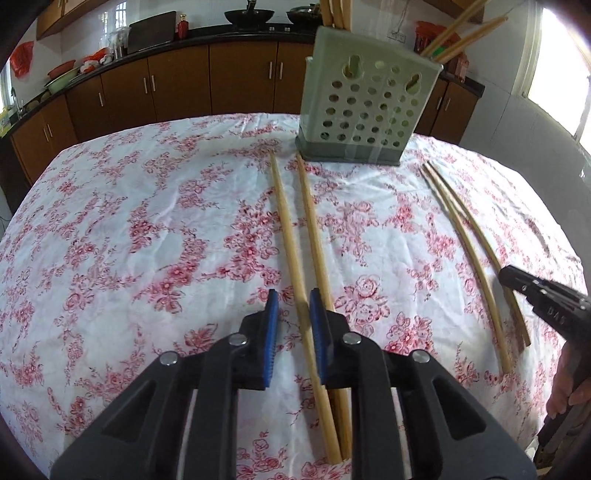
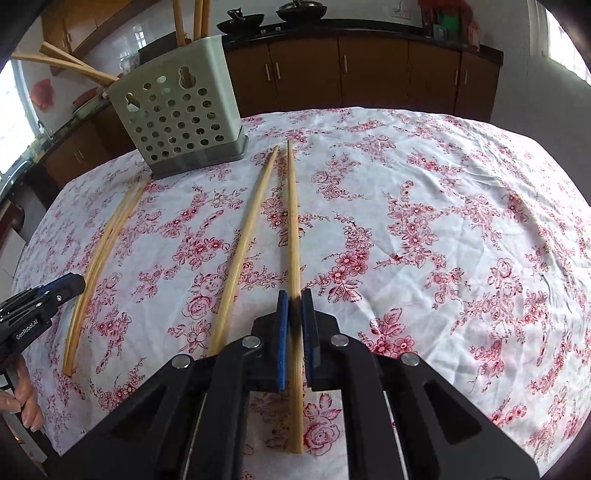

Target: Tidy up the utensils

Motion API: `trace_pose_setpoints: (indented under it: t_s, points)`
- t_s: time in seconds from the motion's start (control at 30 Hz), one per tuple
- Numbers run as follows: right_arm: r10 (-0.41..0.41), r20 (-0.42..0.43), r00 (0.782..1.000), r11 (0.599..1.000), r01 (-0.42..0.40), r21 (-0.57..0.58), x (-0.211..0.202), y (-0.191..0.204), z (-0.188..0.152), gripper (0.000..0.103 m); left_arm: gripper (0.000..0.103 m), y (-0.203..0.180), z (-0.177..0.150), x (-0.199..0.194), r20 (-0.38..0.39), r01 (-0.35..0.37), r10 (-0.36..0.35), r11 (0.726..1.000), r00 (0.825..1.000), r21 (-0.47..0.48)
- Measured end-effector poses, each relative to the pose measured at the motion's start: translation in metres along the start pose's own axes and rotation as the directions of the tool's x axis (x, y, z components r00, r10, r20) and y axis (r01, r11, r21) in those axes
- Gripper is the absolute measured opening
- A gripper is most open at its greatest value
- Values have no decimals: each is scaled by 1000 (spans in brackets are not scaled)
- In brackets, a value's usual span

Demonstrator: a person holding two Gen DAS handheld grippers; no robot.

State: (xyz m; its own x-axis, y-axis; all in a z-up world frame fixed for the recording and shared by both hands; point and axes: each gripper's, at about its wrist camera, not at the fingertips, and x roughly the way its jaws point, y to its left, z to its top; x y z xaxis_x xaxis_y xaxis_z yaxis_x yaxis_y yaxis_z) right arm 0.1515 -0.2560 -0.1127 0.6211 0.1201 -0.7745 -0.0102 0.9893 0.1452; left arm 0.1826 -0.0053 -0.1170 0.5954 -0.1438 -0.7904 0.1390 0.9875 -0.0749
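1. Our left gripper (image 1: 293, 308) straddles one chopstick (image 1: 295, 258) of the left-hand pair; a gap shows on either side of it, so the blue pads (image 1: 271, 332) aren't pressing it.
2. Its partner chopstick (image 1: 314, 236) lies just beside, running under the right pad, on the floral tablecloth (image 1: 147, 240).
3. Our right gripper (image 2: 293, 314) is pinching the other pair's right-hand chopstick (image 2: 293, 221), jaws pressed tight around it.
4. The neighbouring chopstick (image 2: 243, 251) lies just left of that gripper.
5. All four sticks point towards the perforated green holder (image 2: 177, 118), which stands upright at the far edge with more chopsticks (image 2: 192, 18) in it.
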Motion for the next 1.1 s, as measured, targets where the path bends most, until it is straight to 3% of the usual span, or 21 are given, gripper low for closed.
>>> trace_pose_setpoints:
  t_s: [0.23, 0.43, 0.67, 1.1]
  points:
    - [21, -3, 1000, 1000, -21, -12, -1, -1, -2, 8, 9, -1, -2, 2, 23, -83, 82, 996, 996, 41]
    - [-53, 36, 998, 998, 52, 19, 5, -14, 8, 8, 12, 46, 9, 4, 20, -158, 159, 986, 987, -61]
    - [-78, 51, 996, 997, 77, 17, 11, -17, 15, 8, 12, 67, 10, 2, 22, -134, 137, 987, 990, -89]
    - [-77, 50, 996, 997, 76, 23, 10, -16, 14, 8, 12, 60, 9, 0, 24, -121, 124, 987, 992, -103]
